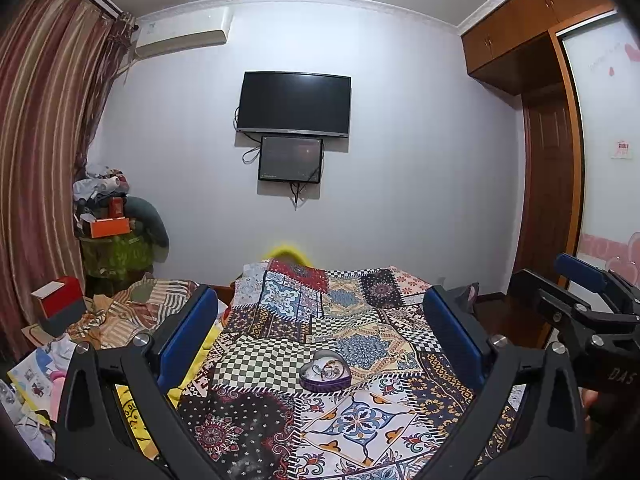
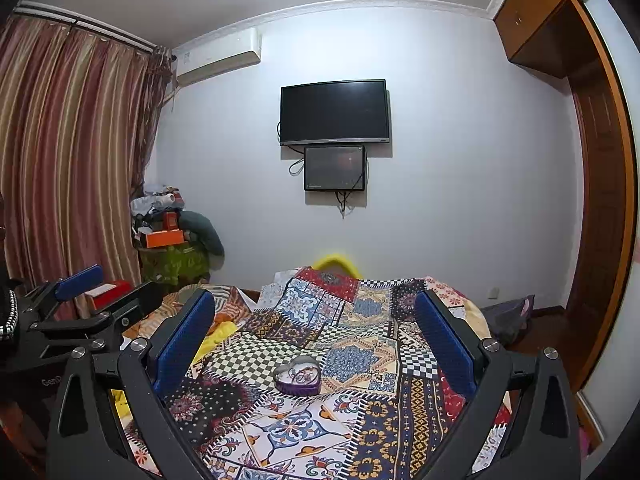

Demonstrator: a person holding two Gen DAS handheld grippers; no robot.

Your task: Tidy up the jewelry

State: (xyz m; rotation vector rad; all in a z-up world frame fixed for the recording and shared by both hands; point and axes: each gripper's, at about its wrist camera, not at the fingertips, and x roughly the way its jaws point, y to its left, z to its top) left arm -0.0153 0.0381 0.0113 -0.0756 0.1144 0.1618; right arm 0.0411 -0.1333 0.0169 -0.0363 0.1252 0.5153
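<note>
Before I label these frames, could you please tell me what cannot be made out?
- Jewelry in the heart box: too small in both views to identify pieces.
- Bed near end: cut off by the bottom edge and claw frames.
- Small screen: content too dim.

Patchwork quilt (image 1: 352,412), wall television (image 1: 294,104) (dark), striped curtains (image 1: 40,140), wardrobe (image 1: 520,32).
</note>
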